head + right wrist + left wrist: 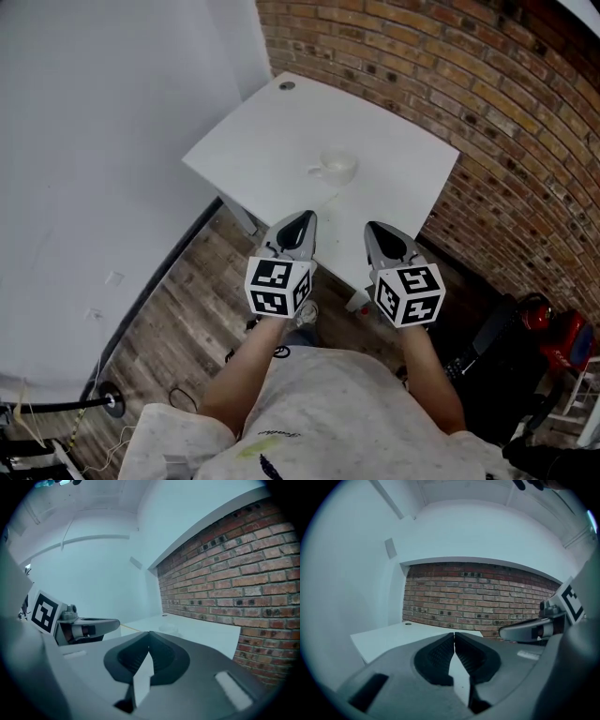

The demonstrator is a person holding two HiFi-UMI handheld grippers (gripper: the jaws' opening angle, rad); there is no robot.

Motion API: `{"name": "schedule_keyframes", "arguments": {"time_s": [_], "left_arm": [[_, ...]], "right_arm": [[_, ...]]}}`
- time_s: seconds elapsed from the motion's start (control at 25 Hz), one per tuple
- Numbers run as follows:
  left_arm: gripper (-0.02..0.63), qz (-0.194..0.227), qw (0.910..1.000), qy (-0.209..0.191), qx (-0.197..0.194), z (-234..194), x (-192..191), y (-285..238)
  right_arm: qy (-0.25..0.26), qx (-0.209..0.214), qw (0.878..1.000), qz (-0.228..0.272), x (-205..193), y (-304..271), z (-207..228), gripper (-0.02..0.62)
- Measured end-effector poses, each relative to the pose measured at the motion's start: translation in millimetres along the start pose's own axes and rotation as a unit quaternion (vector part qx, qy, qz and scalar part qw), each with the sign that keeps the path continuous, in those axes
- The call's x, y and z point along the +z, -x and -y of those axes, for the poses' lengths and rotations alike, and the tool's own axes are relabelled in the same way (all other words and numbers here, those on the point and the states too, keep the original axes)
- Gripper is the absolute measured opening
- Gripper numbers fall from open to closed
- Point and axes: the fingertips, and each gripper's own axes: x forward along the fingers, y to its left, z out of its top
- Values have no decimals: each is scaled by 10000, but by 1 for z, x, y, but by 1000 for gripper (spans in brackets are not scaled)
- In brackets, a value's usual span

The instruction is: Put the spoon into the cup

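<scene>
A white cup (337, 168) with its handle to the left stands on the white table (272, 141), right of centre. The cup (169, 628) shows small and pale in the right gripper view. I cannot make out a spoon in any view. My left gripper (305, 217) is shut and empty, held over the table's near edge, below the cup. My right gripper (371, 226) is shut and empty beside it. In the left gripper view the left gripper (454, 634) has its jaws pressed together; in the right gripper view the right gripper (149, 633) does too.
A red brick wall (487, 84) runs behind and right of the table, a white wall (94, 141) to its left. A hole (286, 85) sits in the table's far corner. Wood floor (187, 309) lies below, with cables (56, 408) at the left and dark and red gear (525, 328) at the right.
</scene>
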Motion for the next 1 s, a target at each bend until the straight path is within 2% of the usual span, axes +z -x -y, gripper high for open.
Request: {"name": "schedule_keyframes", "arguments": {"time_s": [0.44, 1.0], "left_arm": [[6, -149, 9992, 30, -370, -66, 15, -65], [6, -533, 9922, -65, -1125, -106, 7, -138]], "right_arm": [[-18, -285, 9996, -65, 30, -86, 10, 11], [-129, -861, 9961, -148, 46, -154, 32, 11]]}}
